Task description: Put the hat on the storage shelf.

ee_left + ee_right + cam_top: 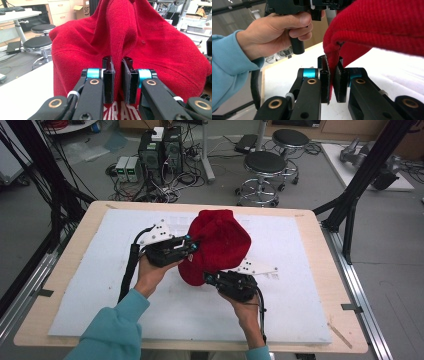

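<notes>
A red knit hat (220, 242) is held up over the white mat (90, 285), bunched between the two grippers. My left gripper (192, 245) grips its left side; in the left gripper view the jaws are shut on a raised fold of the red hat (140, 50), my left gripper (118, 66) pinching the knit. My right gripper (206, 279) holds the hat's lower edge; in the right gripper view my right gripper (332, 65) is shut on the hem of the hat (382, 27). The left hand (274, 32) with its gripper appears above.
The mat lies on a wooden table (65, 250). Behind the table stand two black stools (265, 165), computer boxes with tangled cables (160, 155), and black frame posts (360, 185) at both sides. White embroidered letters (122, 112) show low on the hat.
</notes>
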`<state>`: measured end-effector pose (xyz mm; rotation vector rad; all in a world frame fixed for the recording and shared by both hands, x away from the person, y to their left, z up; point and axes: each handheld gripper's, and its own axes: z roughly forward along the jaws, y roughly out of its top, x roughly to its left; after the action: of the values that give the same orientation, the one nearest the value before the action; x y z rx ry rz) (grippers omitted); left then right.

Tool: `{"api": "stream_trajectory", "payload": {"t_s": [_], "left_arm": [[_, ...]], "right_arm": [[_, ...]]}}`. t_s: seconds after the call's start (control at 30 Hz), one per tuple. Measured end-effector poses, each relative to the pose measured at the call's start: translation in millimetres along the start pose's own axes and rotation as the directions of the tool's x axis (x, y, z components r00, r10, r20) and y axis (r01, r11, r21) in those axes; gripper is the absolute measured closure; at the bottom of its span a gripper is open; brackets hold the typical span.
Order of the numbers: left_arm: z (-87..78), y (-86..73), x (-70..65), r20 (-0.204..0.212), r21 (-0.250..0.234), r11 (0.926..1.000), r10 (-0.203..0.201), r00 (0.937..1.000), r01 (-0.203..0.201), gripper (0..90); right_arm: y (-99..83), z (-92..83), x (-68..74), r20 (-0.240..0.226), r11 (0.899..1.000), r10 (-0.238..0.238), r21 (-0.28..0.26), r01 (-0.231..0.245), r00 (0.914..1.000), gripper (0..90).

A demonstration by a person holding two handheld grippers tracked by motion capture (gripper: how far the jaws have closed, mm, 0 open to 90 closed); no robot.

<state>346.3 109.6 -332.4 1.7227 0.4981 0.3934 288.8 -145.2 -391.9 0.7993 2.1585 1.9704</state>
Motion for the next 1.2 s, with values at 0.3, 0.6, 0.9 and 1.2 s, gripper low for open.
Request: {"api": "stream_trajectory", "payload": {"t_s": [0.3,0.6,0.9,1.2], "left_arm": [[-1.5,0.0,0.3,-0.030,-0.004,0.9999,-0.011,0.9995,0.011,58.2],[-11.2,-5.9,12.1,-0.076,0.045,0.9966,-0.065,0.9950,0.069,15.2],[-35.1,-21.3,24.2,-0.131,0.098,0.9941,-0.034,0.9908,0.047,14.6],[-67.3,-57.0,34.9,-0.173,0.137,0.9901,-0.006,0.9849,0.031,15.2]], "right_arm": [[4.3,1.1,3.4,0.043,0.998,-0.055,0.033,0.054,0.9976,85.9],[10.5,-4.4,-2.0,0.113,0.994,-0.095,0.060,0.089,0.9890,85.9],[33.3,-20.3,-15.1,0.217,0.991,-0.135,0.041,0.129,0.9668,85.9],[50.2,-30.4,-33.8,0.301,0.987,-0.160,0.051,0.152,0.9400,85.9]]}}
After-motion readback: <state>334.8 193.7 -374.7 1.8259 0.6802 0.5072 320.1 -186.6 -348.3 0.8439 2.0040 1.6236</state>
